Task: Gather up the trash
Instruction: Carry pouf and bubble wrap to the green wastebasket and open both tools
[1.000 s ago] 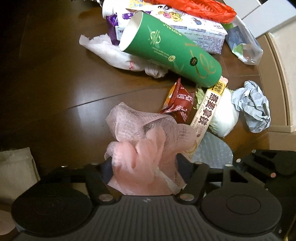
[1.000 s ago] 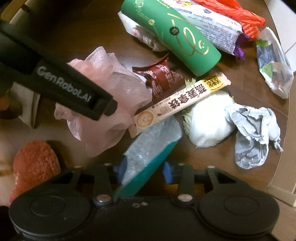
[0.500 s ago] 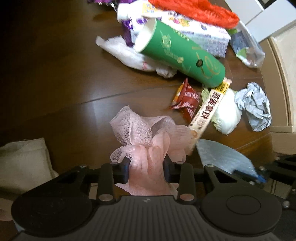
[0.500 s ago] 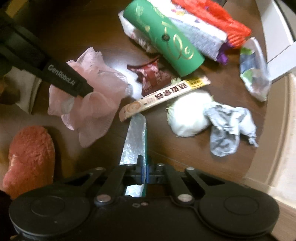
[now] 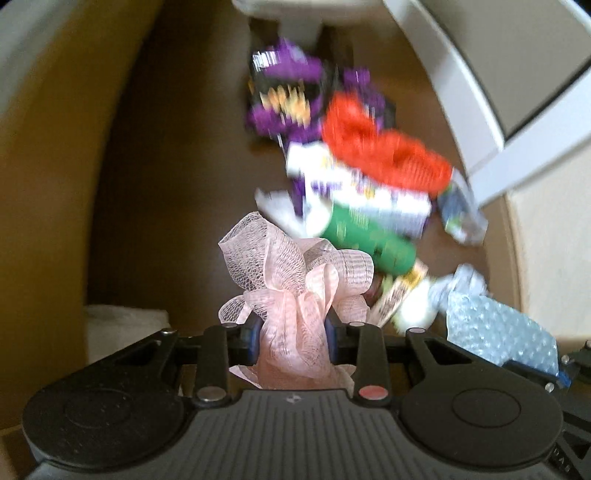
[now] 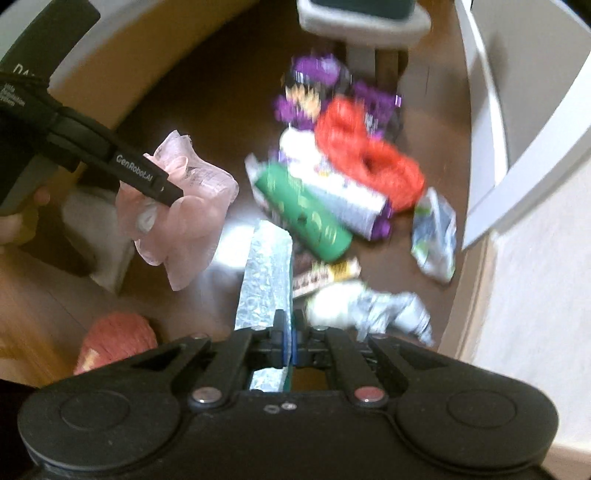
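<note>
My left gripper [image 5: 293, 338] clamps the pink mesh [image 5: 295, 284]; my right gripper [image 6: 290, 345] pinches the bubble-wrap mailer [image 6: 264, 273] (long axis straight ahead), both above the trash pile [image 6: 332, 192] ahead.

Below me spreads the dark brown wooden table [image 6: 207, 92], its paler curved edge [image 5: 55, 155] sweeping round on the left. At the far end stands a white stand [image 6: 362, 22], blurred, its foot on the tabletop. To the right runs a white frame [image 5: 461, 81]. Lower left, a folded white cloth [image 5: 122, 325] lies at the table's edge. A fuzzy orange-pink slipper [image 6: 118, 341] sits near it.
</note>
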`<state>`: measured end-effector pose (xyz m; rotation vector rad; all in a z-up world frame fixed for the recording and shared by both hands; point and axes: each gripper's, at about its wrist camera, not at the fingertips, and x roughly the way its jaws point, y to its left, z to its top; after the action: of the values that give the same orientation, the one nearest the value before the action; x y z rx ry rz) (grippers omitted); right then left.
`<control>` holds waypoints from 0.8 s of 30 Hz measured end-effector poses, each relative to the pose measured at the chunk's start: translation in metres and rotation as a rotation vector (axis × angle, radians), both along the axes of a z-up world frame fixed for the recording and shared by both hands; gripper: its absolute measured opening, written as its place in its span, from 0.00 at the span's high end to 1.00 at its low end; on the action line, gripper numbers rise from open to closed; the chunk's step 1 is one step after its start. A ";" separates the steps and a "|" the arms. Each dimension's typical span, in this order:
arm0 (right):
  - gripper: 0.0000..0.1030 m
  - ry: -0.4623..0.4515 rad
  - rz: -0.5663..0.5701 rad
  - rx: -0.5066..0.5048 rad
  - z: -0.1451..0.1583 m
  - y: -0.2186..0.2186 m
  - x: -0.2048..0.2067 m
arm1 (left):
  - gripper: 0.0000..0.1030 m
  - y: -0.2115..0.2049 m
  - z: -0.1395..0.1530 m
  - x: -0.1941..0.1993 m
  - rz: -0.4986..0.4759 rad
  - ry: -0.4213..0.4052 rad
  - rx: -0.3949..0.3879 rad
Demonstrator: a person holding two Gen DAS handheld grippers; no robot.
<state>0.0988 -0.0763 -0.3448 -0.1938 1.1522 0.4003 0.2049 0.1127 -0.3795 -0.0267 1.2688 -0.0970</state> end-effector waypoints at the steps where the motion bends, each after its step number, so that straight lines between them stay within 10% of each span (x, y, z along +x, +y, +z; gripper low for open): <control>1: 0.98 -0.012 0.008 0.012 0.011 -0.002 0.001 | 0.70 0.000 0.012 0.000 0.012 -0.022 0.003; 14: 0.98 -0.334 -0.001 0.096 0.158 -0.019 0.037 | 0.70 -0.031 0.194 0.000 0.144 -0.272 0.017; 24: 0.98 -0.503 -0.079 0.242 0.194 -0.028 0.069 | 0.70 -0.040 0.265 0.038 0.115 -0.424 -0.003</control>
<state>0.1682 -0.1041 -0.1506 -0.0319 0.6082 0.3895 0.2433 0.0723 -0.1144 -0.0777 0.8417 -0.0040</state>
